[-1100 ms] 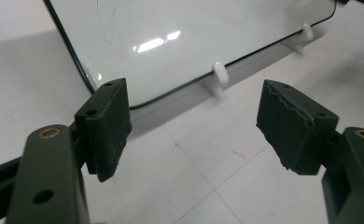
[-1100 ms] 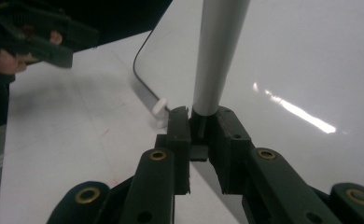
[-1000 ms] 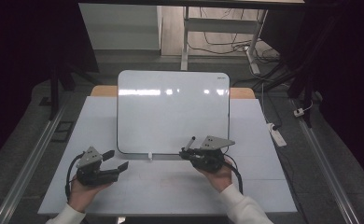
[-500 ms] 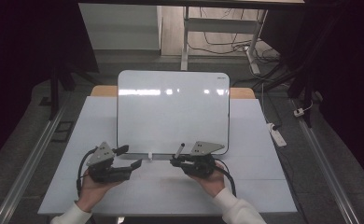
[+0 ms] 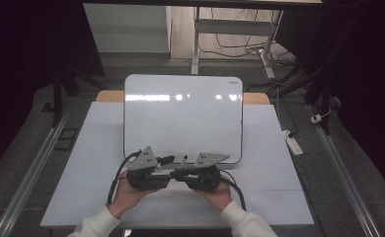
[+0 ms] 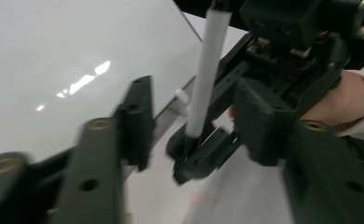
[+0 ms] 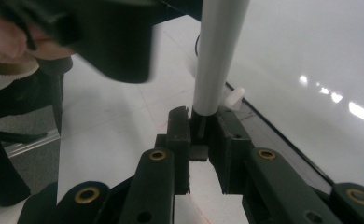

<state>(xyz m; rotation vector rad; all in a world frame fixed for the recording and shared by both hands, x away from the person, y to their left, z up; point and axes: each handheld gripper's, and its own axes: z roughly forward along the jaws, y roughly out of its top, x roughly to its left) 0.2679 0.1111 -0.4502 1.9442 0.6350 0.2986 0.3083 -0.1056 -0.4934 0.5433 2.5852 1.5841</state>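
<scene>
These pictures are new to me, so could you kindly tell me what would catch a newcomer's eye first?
First the big glossy whiteboard, lying on the white table and mirroring the ceiling lights. Next the two grippers, held close together at the board's near edge: the right gripper is shut on the dark end of a white marker, which sticks up from its jaws. The left gripper has just been closing, its jaws on either side of that marker.

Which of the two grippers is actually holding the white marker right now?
The right gripper: its fingers clamp the dark end of the white marker. The left gripper has just been closing, its fingers either side of the marker, not touching.
</scene>
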